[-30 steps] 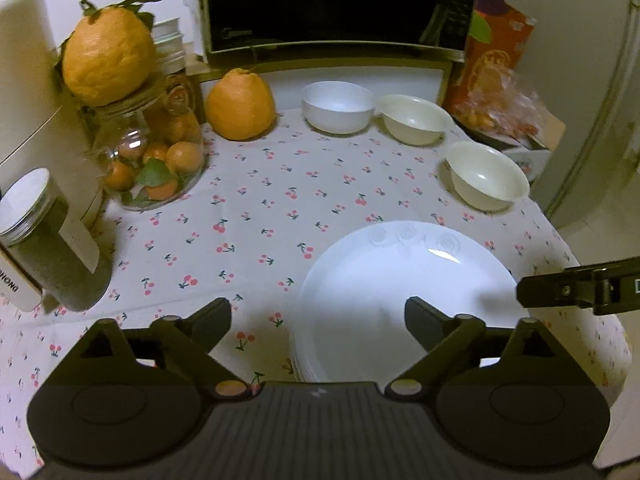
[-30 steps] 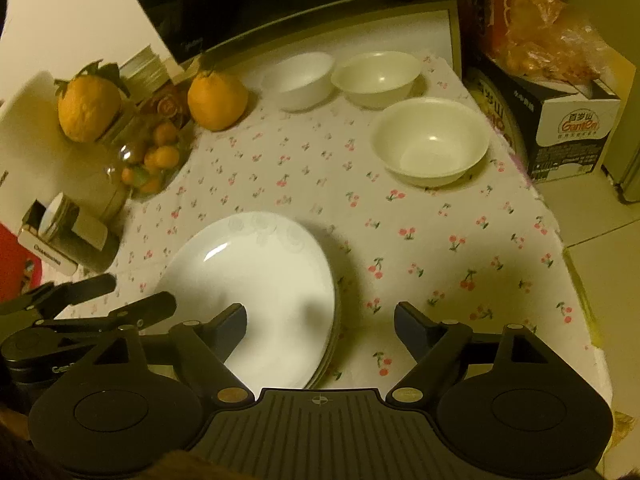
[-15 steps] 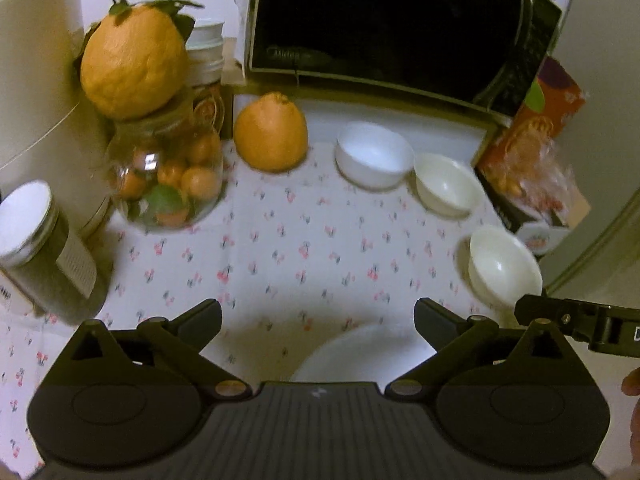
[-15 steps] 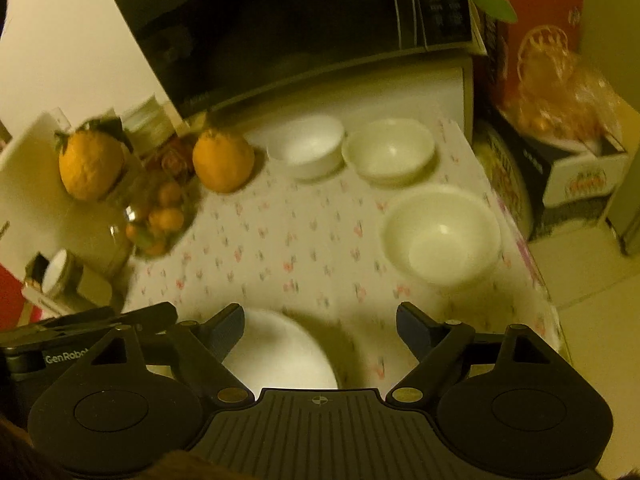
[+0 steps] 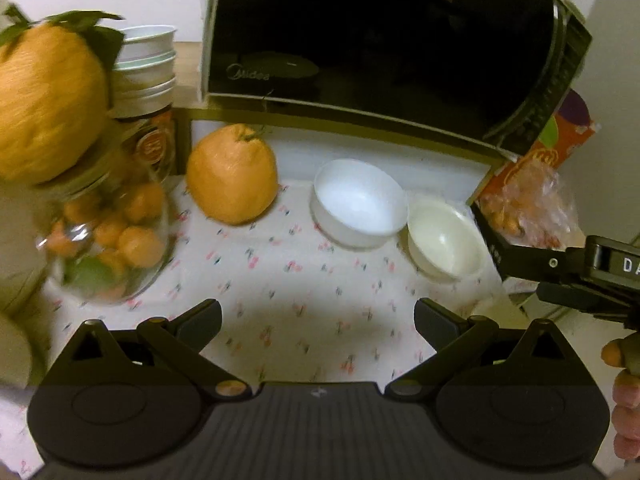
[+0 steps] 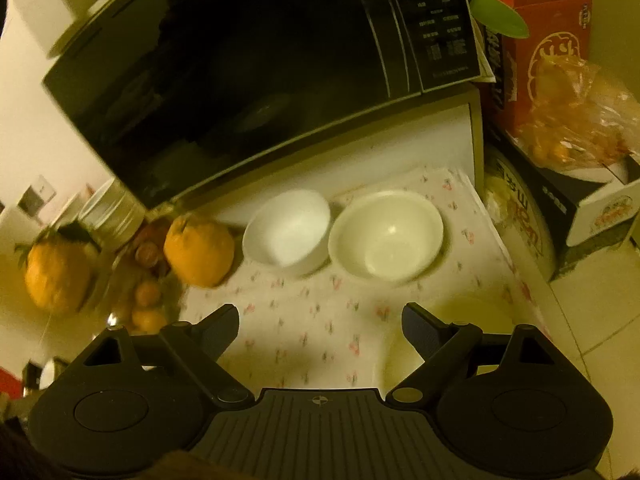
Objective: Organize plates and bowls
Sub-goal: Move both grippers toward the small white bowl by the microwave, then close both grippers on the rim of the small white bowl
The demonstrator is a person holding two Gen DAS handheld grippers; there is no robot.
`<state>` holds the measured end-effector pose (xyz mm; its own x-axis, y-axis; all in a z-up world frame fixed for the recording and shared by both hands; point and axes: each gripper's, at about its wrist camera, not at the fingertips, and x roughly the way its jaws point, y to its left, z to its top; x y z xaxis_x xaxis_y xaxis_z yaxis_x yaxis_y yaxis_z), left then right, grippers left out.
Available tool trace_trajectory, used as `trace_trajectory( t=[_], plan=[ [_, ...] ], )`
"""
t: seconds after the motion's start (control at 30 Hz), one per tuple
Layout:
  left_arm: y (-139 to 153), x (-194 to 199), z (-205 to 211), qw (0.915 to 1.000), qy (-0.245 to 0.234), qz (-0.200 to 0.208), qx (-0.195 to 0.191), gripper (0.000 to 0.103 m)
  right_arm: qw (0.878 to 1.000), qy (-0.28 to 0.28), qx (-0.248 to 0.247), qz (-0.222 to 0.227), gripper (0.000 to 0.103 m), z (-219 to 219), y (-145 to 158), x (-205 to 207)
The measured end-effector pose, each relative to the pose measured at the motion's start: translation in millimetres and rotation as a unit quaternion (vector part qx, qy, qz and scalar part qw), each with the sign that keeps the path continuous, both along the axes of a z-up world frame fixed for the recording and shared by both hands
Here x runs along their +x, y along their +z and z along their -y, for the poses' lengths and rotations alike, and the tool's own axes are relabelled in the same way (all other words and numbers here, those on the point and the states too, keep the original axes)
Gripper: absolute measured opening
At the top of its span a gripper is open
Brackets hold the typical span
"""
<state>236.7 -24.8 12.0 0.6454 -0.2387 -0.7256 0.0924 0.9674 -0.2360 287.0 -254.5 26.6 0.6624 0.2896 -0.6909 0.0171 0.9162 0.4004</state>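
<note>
Where the cherry-printed tablecloth (image 5: 304, 280) meets the glossy black microwave (image 5: 384, 52), two smooth round bowls are set side by side, almost touching: a white bowl (image 5: 360, 204) and a cream bowl (image 5: 444, 240), both empty. A third pale bowl (image 6: 448, 328) is partly hidden behind the right gripper's right finger. No plates are seen. A dimpled, pear-shaped large citrus fruit (image 5: 232, 176) rests left of the white bowl. A clear glass jar (image 5: 108, 232) is filled with small oranges, and a leafy citrus (image 5: 44, 104) is perched on its mouth. Stacked metal-lidded tins (image 5: 146, 68) stand behind it. At the right, a printed carton (image 6: 540, 28) and a crinkled plastic bag of fruit (image 6: 576, 112) are seen. The left gripper (image 5: 316, 320) is spread wide with nothing between its jaws. The right gripper (image 6: 320, 324) is opening, also with nothing between its jaws
</note>
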Motion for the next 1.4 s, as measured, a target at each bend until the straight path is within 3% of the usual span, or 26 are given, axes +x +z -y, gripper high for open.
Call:
trace_trajectory(
  t=[0.17, 0.5, 0.7, 0.8, 1.07, 1.13, 1.4],
  plan=[
    [-6.6, 31.1, 8.0, 0.9997, 0.012, -0.006, -0.020, 0.102, 1.000, -0.002, -0.001, 0.006, 0.090, 3.1, -5.9, 39.1],
    [-26.4, 66.5, 32.1, 0.9996, 0.003, 0.013, -0.027, 0.097, 0.998, 0.059, -0.004, 0.013, 0.090, -5.6, -16.9, 107.0],
    [-44.5, 83.8, 28.8, 0.9982, 0.015, 0.015, -0.055, 0.084, 0.998, 0.057, -0.003, 0.018, 0.090, -12.6, -30.8, 127.8],
    [-54.0, 87.3, 21.9, 0.9963, 0.026, 0.010, -0.081, 0.072, 0.998, 0.054, -0.001, 0.018, 0.087, -16.2, -37.9, 135.5],
    [-64.3, 91.2, 11.9, 0.9931, 0.033, 0.014, -0.112, 0.049, 0.998, 0.055, -0.003, 0.009, 0.054, -26.2, -55.3, 147.9],
    [-66.0, 92.3, 10.5, 0.9923, 0.033, 0.011, -0.119, 0.046, 0.999, 0.051, -0.004, 0.005, 0.037, -27.8, -60.6, 150.6],
    [-69.4, 96.8, 8.0, 0.9907, 0.025, 0.003, -0.134, 0.034, 1.000, 0.027, -0.002, -0.006, 0.017, -29.5, -73.3, 153.4]
  ],
)
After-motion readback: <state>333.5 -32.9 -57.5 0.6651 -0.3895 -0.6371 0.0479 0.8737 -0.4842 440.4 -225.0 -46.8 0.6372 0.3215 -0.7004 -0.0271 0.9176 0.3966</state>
